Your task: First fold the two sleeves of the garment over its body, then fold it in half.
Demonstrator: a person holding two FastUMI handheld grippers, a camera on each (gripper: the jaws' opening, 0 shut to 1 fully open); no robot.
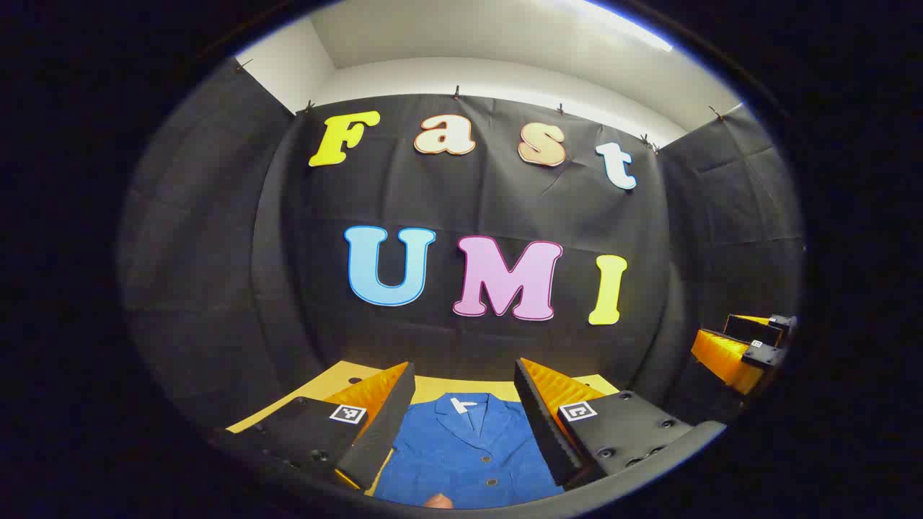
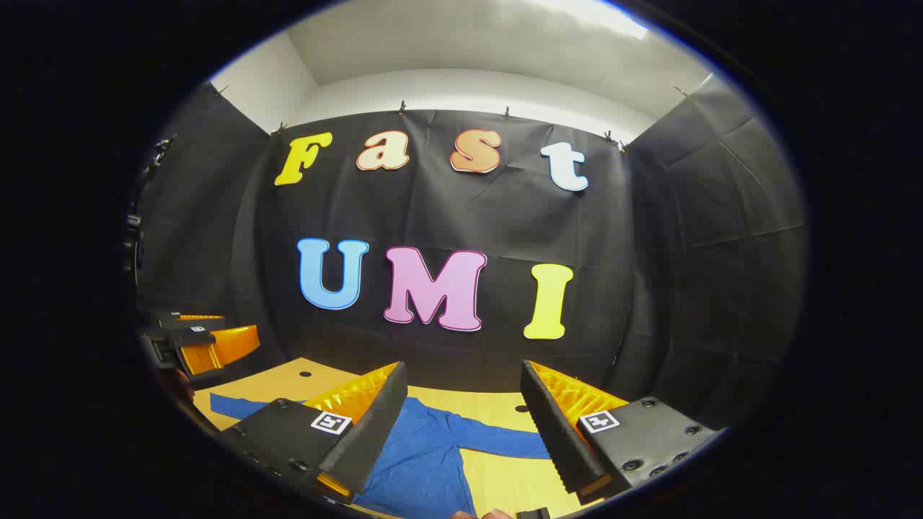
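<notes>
Both claws [image 1: 461, 411] [image 2: 461, 425] released above blue garment [image 1: 469, 454], white neck label [image 1: 461, 404] unreadable

A recording booth is shown: black cloth [image 1: 216, 252] is clipped up as walls on three sides beneath a white ceiling [image 1: 505, 43], enclosing a wooden table [image 2: 497, 476].

The garment [image 1: 469, 447] lies flat on the table [image 2: 497, 483], collar toward the far wall. In the left gripper view, the left gripper [image 1: 461, 411] hangs above its body, fingers wide apart, with the right gripper [image 1: 743, 346] off to the right. In the right gripper view, one sleeve [image 2: 497, 441] stretches out rightward between the right gripper's spread fingers [image 2: 562, 425]; the left gripper sits at far left.
</notes>
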